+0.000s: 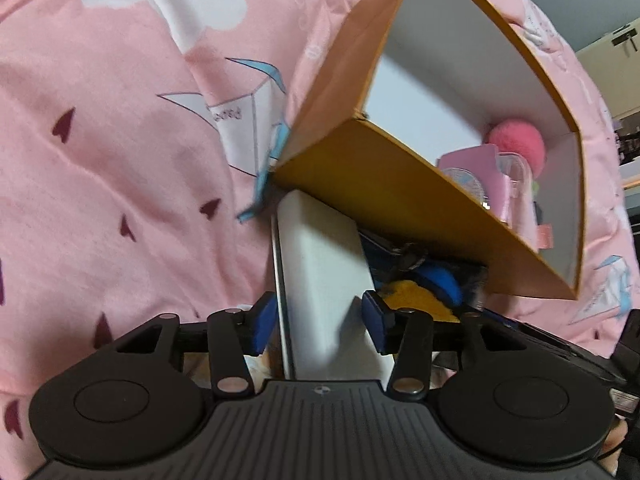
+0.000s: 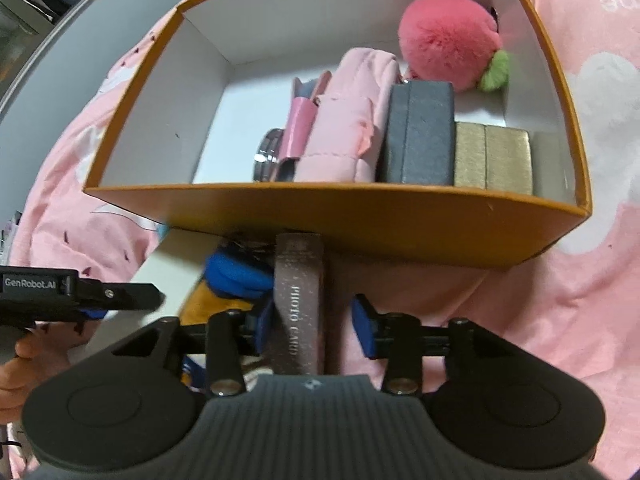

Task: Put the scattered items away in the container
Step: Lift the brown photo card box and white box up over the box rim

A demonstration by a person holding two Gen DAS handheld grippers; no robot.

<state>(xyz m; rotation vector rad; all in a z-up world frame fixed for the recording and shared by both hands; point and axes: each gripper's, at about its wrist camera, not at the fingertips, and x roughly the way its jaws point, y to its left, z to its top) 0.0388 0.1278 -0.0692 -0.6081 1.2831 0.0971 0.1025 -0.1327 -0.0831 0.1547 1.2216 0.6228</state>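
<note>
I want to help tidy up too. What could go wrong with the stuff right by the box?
The white flat slab and the brown photo card book stand on edge against the orange cardboard box, with jaws open around them; they might tip over. Lifting either could bump the box wall. The blue and yellow soft item between them might get dragged.

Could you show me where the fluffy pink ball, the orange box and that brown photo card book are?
Fluffy pink ball point(image 2: 450, 38): right wrist view, middle of its fur.
Orange box point(image 2: 360, 216): right wrist view, near outer wall.
Brown photo card book point(image 2: 298, 300): right wrist view, its lettered spine.
</note>
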